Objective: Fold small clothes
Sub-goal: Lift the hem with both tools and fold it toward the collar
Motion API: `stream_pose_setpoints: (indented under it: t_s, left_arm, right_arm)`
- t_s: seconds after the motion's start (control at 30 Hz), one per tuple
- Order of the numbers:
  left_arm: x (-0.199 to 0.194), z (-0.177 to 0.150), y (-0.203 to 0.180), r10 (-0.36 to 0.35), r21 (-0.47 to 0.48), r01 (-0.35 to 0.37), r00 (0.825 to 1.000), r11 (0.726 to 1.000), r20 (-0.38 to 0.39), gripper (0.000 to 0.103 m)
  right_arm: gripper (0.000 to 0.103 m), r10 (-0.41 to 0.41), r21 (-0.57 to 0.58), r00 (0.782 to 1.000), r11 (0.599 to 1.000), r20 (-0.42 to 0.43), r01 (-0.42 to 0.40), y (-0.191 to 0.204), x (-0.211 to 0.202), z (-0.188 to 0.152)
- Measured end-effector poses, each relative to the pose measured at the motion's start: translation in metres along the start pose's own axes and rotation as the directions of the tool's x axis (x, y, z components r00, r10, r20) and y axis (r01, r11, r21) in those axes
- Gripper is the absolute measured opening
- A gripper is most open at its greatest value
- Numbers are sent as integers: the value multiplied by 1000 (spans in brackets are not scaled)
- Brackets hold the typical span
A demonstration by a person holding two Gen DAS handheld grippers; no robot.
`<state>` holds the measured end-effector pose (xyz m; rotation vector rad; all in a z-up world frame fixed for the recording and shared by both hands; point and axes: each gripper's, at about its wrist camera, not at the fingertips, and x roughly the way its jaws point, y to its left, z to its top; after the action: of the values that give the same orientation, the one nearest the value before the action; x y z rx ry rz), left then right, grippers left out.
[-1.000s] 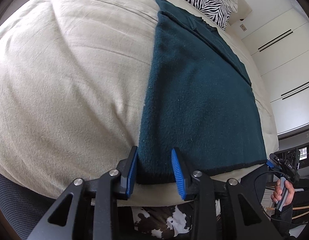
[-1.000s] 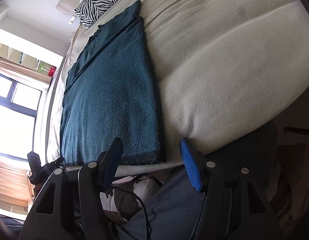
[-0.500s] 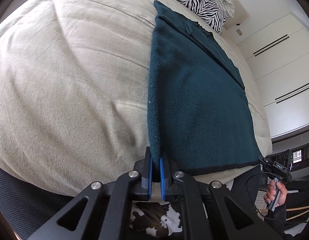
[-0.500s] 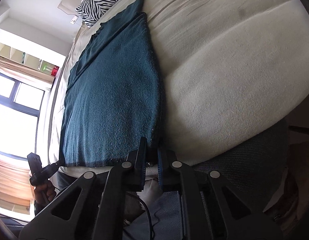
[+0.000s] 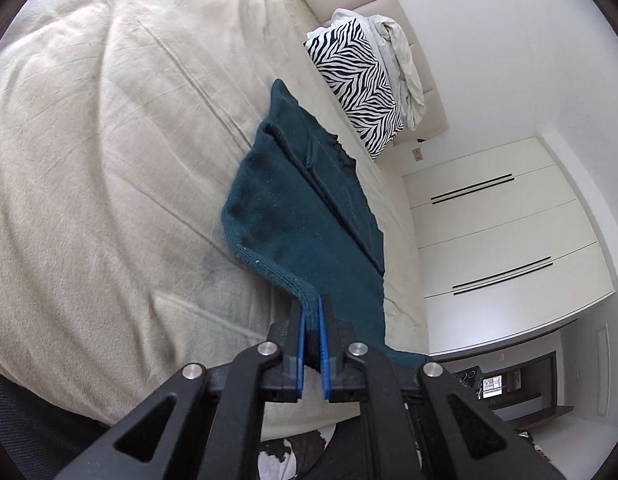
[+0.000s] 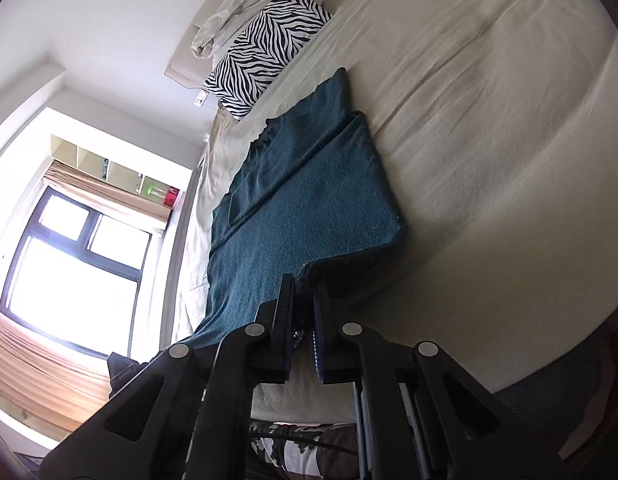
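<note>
A dark teal knitted garment [image 5: 305, 200] lies lengthwise on the beige bed, its sleeves folded in along the body. My left gripper [image 5: 311, 306] is shut on the garment's near left hem corner, which hangs raised off the sheet. In the right wrist view the same teal garment [image 6: 309, 200] stretches away from me, and my right gripper [image 6: 305, 288] is shut on its near right hem corner, also lifted. The hem between the two corners sags out of sight below both grippers.
A zebra-print pillow [image 5: 357, 80] and a crumpled white cloth [image 5: 401, 60] sit at the bed's head. The beige sheet [image 5: 109, 160] spreads wide on the left. White wardrobe doors [image 5: 501, 240] stand beyond the bed; a bright window [image 6: 69, 248] shows in the right wrist view.
Both grippers went from open around the hem corners to shut on them, then rose and tilted, lifting the near hem off the bed.
</note>
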<state>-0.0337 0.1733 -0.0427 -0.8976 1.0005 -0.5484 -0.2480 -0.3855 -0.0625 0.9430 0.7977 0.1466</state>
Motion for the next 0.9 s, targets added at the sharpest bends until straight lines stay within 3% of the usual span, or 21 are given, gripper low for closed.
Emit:
stream_pose_setpoints:
  t_s: [0.2, 0.5, 0.9]
  left_arm:
    - [11, 32, -15, -69, -37, 71, 996, 997, 51, 7]
    - [48, 95, -27, -113, -66, 121, 988, 990, 109, 7]
    - [128, 176, -36, -73, -56, 78, 994, 995, 78, 7]
  right_arm:
    - [7, 30, -7, 997, 1000, 68, -29, 16, 12, 43]
    - [7, 31, -30, 988, 999, 152, -27, 36, 47, 125]
    - [7, -19, 9, 971, 1000, 236, 18, 37, 127, 233]
